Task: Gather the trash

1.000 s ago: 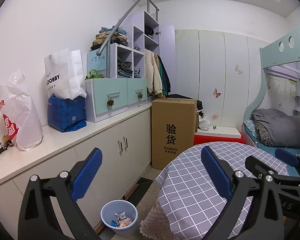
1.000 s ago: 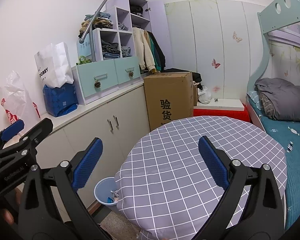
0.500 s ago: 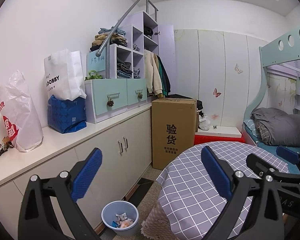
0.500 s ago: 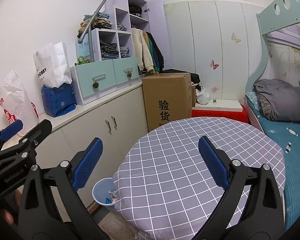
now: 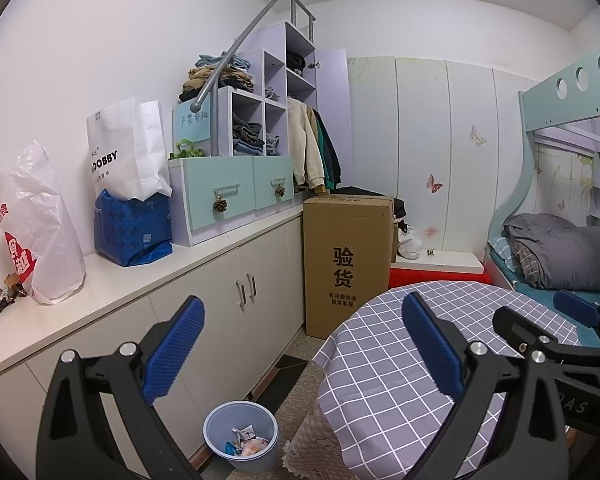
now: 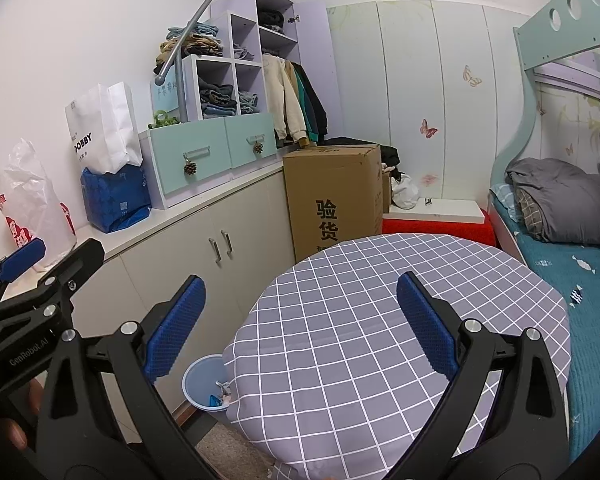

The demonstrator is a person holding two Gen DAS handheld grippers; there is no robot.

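A light blue bin [image 5: 241, 436] with wrappers in it stands on the floor between the cabinet and the round table; it also shows in the right wrist view [image 6: 204, 386], partly hidden by the tablecloth. Small scraps of trash [image 5: 0, 299] lie on the counter at the far left. My left gripper [image 5: 300, 344] is open and empty, held above the bin and the table's edge. My right gripper [image 6: 300, 324] is open and empty over the grey checked tablecloth [image 6: 380, 320]. Each gripper shows at the edge of the other's view.
A white counter [image 5: 148, 280] carries a plastic bag [image 5: 36, 232], a blue bag [image 5: 132, 228], a white paper bag and teal drawers. A tall cardboard box [image 5: 348, 264] stands past the cabinet. A bunk bed [image 6: 572, 208] with a grey blanket is on the right.
Both views have shifted slightly; the bin sits a little further right in the left wrist view. Both grippers stay open and empty.
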